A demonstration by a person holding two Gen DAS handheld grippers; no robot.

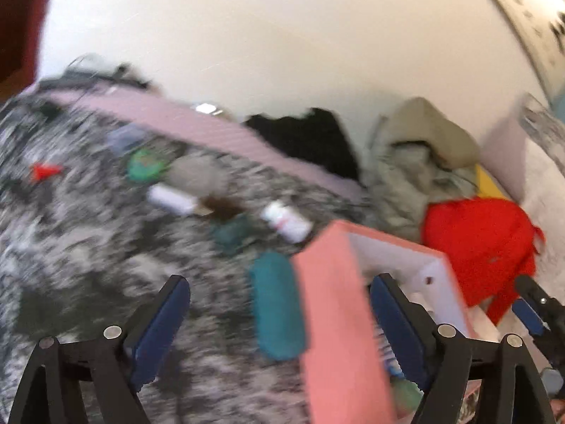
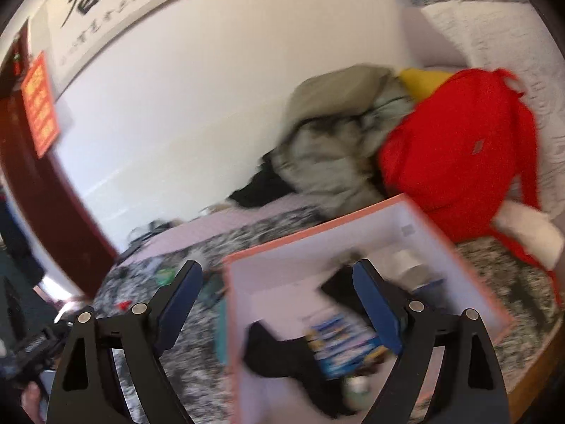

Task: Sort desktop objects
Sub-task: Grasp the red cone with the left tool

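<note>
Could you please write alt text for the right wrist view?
The open right gripper straddles the near wall of a pink box holding blurred items, on a mottled grey blanket. Behind sit a red backpack and crumpled clothes against a white wall.

A salmon-pink box [image 2: 367, 219] with a white inside sits on a black-and-white mottled blanket [image 1: 88, 247]; the backpack [image 2: 459, 148] is red, an oblong case [image 1: 277, 304] teal.
</note>
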